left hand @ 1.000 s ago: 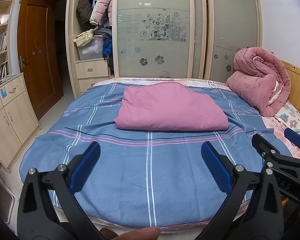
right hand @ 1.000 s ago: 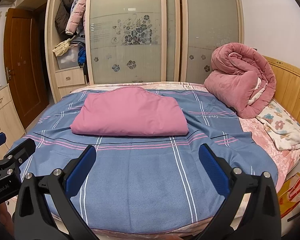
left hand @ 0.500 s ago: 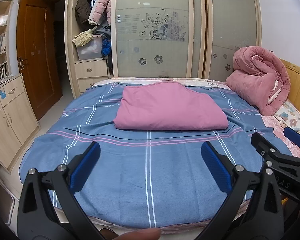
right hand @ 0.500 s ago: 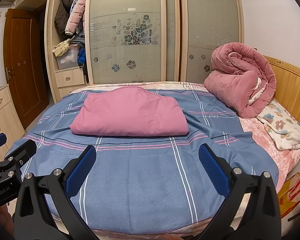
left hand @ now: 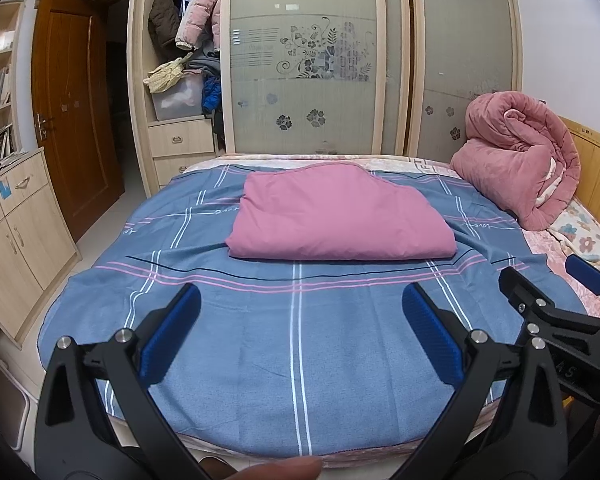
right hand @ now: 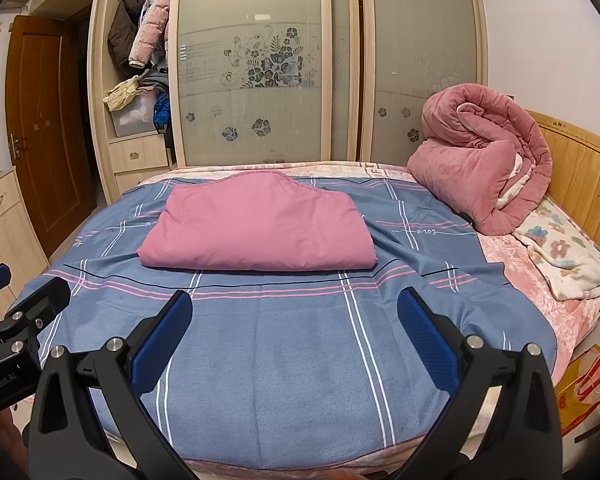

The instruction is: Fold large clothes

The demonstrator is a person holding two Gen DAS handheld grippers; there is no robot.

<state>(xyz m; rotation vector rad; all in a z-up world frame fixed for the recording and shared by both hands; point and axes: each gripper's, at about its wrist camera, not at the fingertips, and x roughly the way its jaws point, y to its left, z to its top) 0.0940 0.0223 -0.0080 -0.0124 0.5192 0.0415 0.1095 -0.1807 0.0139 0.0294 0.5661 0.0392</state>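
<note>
A folded pink cloth (left hand: 340,216) lies on the far half of a blue plaid sheet (left hand: 300,340) on the bed; it also shows in the right wrist view (right hand: 260,228) on the same sheet (right hand: 300,352). My left gripper (left hand: 300,316) is open and empty, held above the near part of the sheet, well short of the cloth. My right gripper (right hand: 296,316) is open and empty, likewise over the near edge. The right gripper shows at the right of the left wrist view (left hand: 556,300). The left gripper's body shows at the left edge of the right wrist view.
A rolled pink quilt (left hand: 520,164) sits at the bed's far right by the wooden headboard (left hand: 596,160). A wardrobe with glass sliding doors (left hand: 320,64) stands behind the bed. A cabinet (left hand: 16,232) and brown door (left hand: 72,112) are at left. A yellow bag (right hand: 584,384) lies on the floor at right.
</note>
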